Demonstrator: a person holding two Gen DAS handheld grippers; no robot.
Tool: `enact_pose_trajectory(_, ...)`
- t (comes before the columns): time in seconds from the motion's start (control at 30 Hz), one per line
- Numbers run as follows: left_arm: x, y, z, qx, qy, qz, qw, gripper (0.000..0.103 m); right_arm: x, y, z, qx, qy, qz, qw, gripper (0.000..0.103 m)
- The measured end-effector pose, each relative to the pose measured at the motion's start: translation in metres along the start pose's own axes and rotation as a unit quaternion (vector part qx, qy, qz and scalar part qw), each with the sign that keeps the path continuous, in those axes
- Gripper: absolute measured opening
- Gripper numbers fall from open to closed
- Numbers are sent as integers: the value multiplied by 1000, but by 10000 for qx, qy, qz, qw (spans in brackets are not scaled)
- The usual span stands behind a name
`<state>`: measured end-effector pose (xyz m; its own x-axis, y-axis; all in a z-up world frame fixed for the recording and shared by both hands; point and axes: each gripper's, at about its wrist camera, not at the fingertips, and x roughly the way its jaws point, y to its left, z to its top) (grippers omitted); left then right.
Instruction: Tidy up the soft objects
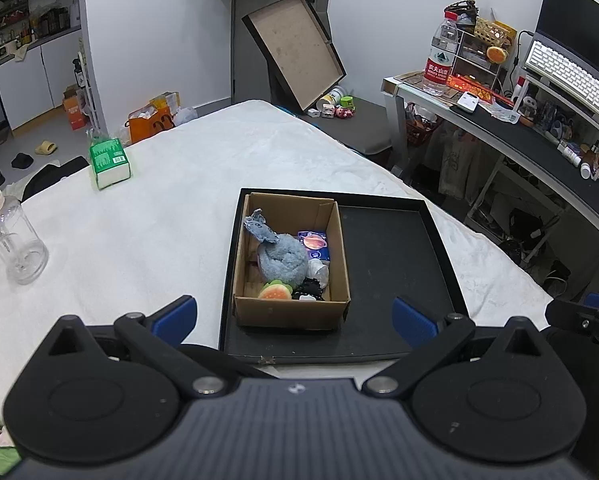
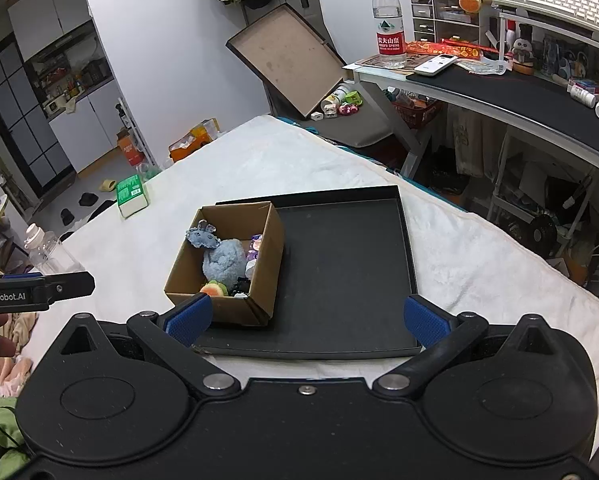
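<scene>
both grippers are hovering above the near edge of the black tray (image 1: 383, 248), which is lying on the white bedcover (image 1: 179, 184). the left gripper (image 1: 295, 316) and the right gripper (image 2: 307, 316) are each holding their blue fingers wide apart, gripping nothing. the cardboard box (image 1: 291, 312) is sitting in the tray's left part, holding a blue plush toy (image 1: 279, 256), a small round orange toy (image 1: 274, 291) and a purple packet (image 1: 315, 245)

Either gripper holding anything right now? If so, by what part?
Nothing held. Left gripper and right gripper are both open and empty, short of the cardboard box.
</scene>
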<state>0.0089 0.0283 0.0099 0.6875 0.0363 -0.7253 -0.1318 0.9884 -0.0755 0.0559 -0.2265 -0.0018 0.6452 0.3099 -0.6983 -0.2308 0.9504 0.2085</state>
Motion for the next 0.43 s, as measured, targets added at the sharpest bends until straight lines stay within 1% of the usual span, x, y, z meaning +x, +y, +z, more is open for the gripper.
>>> enact_pose_trajectory(0.1,0,0,-1,25,-2,-27,10000,103,1,-1,0,63,40,127,9999,103)
enact_pose_trajectory(0.43,8,-4,-1,122,80,-125,9998,103,11,0,-5,69,129,57,9999,103)
